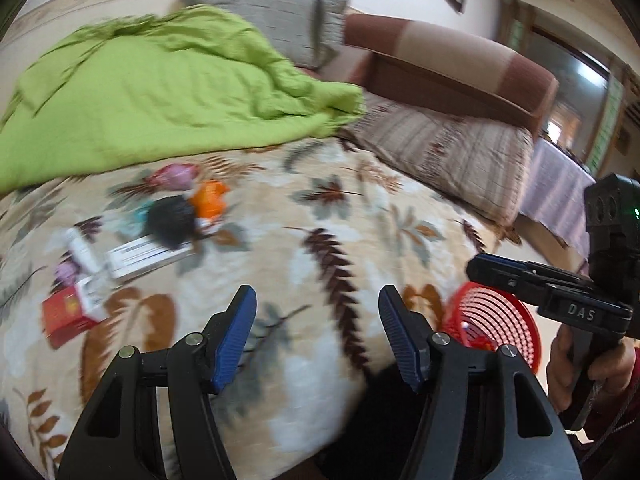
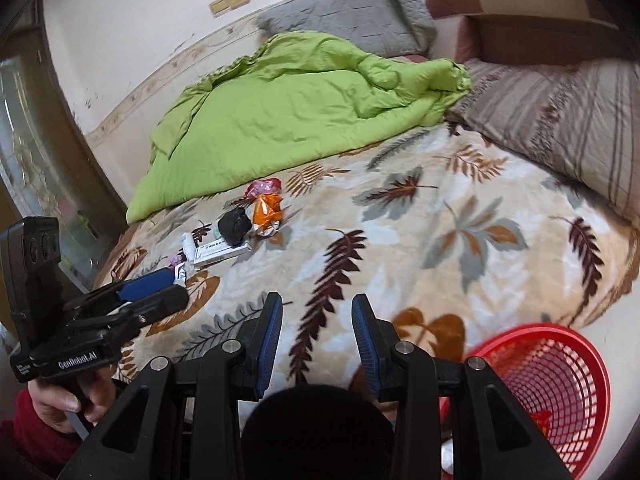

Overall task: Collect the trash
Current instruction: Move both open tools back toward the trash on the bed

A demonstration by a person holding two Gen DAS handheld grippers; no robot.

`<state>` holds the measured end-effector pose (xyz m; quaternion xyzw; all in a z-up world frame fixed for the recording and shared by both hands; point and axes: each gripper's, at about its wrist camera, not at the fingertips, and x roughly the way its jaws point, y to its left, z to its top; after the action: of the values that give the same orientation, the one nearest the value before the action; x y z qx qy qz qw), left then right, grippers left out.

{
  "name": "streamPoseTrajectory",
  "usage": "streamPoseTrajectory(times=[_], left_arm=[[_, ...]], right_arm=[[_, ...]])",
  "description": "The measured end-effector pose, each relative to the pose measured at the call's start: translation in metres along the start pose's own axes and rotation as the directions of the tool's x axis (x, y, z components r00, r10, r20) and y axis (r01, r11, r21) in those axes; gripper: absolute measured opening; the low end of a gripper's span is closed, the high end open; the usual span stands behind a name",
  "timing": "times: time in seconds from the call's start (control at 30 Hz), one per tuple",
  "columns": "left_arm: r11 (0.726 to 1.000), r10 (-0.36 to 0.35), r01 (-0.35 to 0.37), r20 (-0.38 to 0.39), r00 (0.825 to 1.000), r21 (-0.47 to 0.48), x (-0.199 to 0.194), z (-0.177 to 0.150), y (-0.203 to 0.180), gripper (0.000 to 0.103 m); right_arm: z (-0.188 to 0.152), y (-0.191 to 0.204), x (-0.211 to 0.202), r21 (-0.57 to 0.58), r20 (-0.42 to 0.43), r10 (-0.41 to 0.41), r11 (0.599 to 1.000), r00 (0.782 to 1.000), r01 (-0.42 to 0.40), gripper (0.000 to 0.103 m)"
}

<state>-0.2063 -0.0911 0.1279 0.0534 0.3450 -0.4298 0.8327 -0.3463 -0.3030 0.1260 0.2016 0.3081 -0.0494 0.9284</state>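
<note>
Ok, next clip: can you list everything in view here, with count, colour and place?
basket: one, red mesh, beside the bed's near edge, right.
bedspread: one, cream with leaf print, covering the bed.
quilt: one, green, bunched at the far side.
pillows: two, grey by the wall, striped brown on the right.
trash pile: several pieces, left on the bedspread: black lump, orange wrapper, pink wrapper, white boxes.
red box: one, nearest end of the pile.
left gripper: jaws apart, nothing between them.
right gripper: jaws apart, nothing between them.
</note>
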Motion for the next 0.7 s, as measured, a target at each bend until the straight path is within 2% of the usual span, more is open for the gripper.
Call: streamPoseTrajectory(times=[0.17,0.23,0.3,0.4,0.5,0.63,0.7], left_arm=[[0.994,0.065,-0.065,-0.002,0.998,-0.092,-0.013,-0.005,0.053,0.064],[0.988,0.097,-0.098,-0.013,0.995,-0.12,-0.017,-0.009,0.074,0.069],[0.978,0.136,-0.139,-0.029,0.99,-0.158,-0.021,-0.016,0.099,0.069],[0.952,0.19,-0.195,-0.043,0.981,-0.237,-0.027,-0.025,0.14,0.069],[0.917,0.204,-0.206,-0.042,0.978,-0.342,-0.028,-0.026,0.187,0.069],[0.886,0.237,-0.234,-0.044,0.971,-0.4,-0.018,-0.017,0.229,0.069],[0.88,0.244,-0.239,-0.039,0.969,-0.41,-0.008,-0.01,0.249,0.069]], right_arm=[[0.007,0.021,0.021,-0.046,-0.014,0.027,0.999,1.0,-0.027,0.045],[0.009,0.029,0.034,-0.047,-0.044,0.073,0.996,0.996,-0.076,0.045],[0.011,0.042,0.048,-0.061,-0.072,0.104,0.992,0.992,-0.108,0.045],[0.015,0.06,0.072,-0.088,-0.089,0.126,0.987,0.988,-0.134,0.045],[0.019,0.075,0.102,-0.085,-0.116,0.165,0.981,0.979,-0.175,0.045],[0.022,0.09,0.138,-0.088,-0.13,0.186,0.976,0.974,-0.199,0.045],[0.017,0.092,0.151,-0.085,-0.138,0.189,0.976,0.972,-0.202,0.045]])
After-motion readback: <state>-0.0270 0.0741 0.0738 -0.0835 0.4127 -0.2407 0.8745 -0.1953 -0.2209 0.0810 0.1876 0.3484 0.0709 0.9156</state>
